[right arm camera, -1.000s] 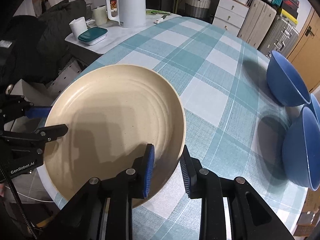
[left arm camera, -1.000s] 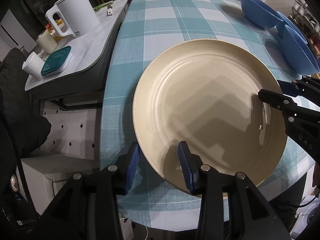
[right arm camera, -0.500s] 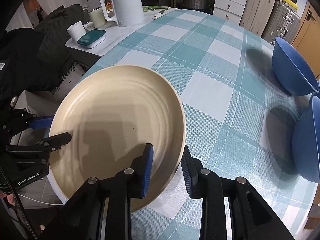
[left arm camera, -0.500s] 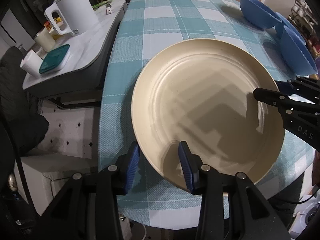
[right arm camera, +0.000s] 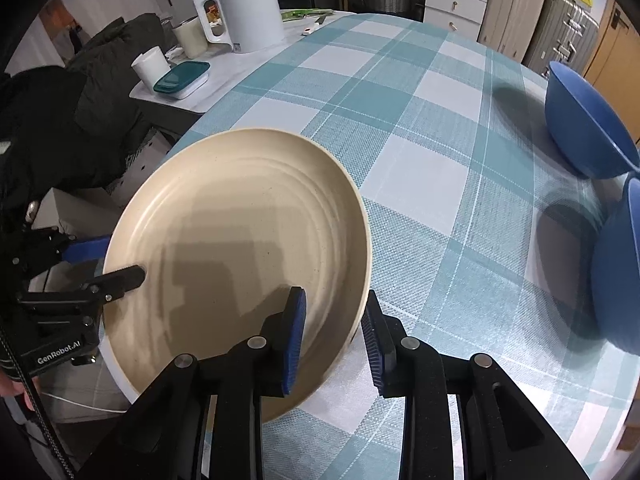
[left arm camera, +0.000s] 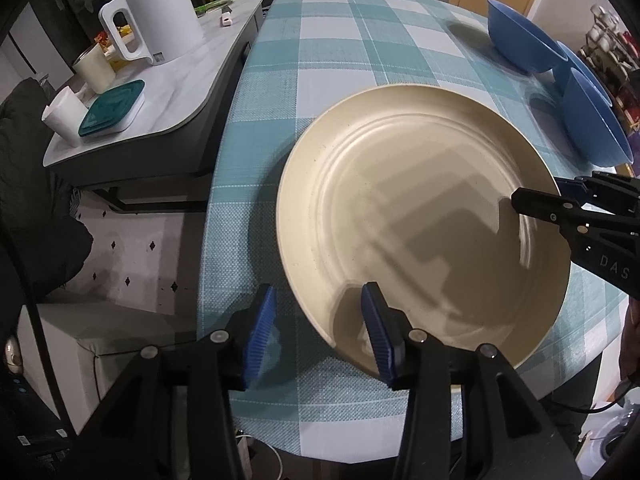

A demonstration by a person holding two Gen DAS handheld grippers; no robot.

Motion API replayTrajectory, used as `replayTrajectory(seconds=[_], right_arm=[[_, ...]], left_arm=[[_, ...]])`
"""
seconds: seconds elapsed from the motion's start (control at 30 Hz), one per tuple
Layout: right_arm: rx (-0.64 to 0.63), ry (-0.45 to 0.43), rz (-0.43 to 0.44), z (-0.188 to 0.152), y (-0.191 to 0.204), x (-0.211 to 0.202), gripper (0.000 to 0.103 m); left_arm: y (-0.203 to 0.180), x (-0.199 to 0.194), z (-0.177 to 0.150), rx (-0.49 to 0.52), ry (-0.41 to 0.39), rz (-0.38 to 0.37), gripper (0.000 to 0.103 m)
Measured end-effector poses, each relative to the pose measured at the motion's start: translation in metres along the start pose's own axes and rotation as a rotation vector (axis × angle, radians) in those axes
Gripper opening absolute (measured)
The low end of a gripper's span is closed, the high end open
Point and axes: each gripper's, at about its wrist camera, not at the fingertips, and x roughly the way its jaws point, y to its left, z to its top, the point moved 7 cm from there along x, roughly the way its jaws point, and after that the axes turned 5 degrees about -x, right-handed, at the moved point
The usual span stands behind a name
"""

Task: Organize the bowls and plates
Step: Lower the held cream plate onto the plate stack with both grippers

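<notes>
A large cream plate [left arm camera: 420, 216] lies at the near end of the checked table [left arm camera: 352, 52]; it also shows in the right wrist view [right arm camera: 240, 240]. My left gripper [left arm camera: 316, 328] straddles the plate's near-left rim, one finger under and one over, with a wide gap. My right gripper [right arm camera: 332, 332] straddles the opposite rim the same way, jaws apart. Each gripper shows in the other's view, the right one [left arm camera: 560, 200] and the left one [right arm camera: 104, 264]. Blue bowls [left arm camera: 520, 44] [right arm camera: 584, 128] stand at the far right.
A low side table [left arm camera: 160, 92] to the left carries a white kettle [left arm camera: 160, 16], cups and a teal-lidded box [left arm camera: 108, 108]. Drawers and suitcases [right arm camera: 540, 16] stand beyond the table. The table's edge is just beneath both grippers.
Both views have pulled back and risen slightly. The plate looks a little further along the table, with the jaws still straddling its rim at about the same gap.
</notes>
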Motion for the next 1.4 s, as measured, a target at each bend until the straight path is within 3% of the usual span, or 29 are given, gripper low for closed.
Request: replayTrajectory(seconds=[0.17,0.37,0.5,0.7,0.87,1.4], right_arm=[[0.073,-0.007,0.069,0.000,-0.007,0.003,0.030],[0.207,-0.024,0.219,-0.001,-0.018,0.012,0.031],[0.202,-0.019,0.223,0.000,-0.017,0.007,0.031],[0.242,-0.096,0.234,-0.003,-0.032,-0.017,0.034],[0.289,-0.066,0.282,-0.014,-0.035,-0.005,0.037],[0.348,-0.042,0.372,-0.022,-0.008,0.020,0.040]], left_arm=[[0.003,0.001,0.001,-0.018,0.013,-0.023,0.046],[0.003,0.001,0.001,-0.024,0.013,-0.032,0.046],[0.009,-0.001,0.001,-0.059,0.016,-0.052,0.045],[0.010,-0.007,0.002,-0.086,-0.002,-0.134,0.047],[0.007,0.004,-0.003,-0.116,0.045,-0.187,0.050],[0.006,0.002,0.002,-0.192,0.065,-0.299,0.051]])
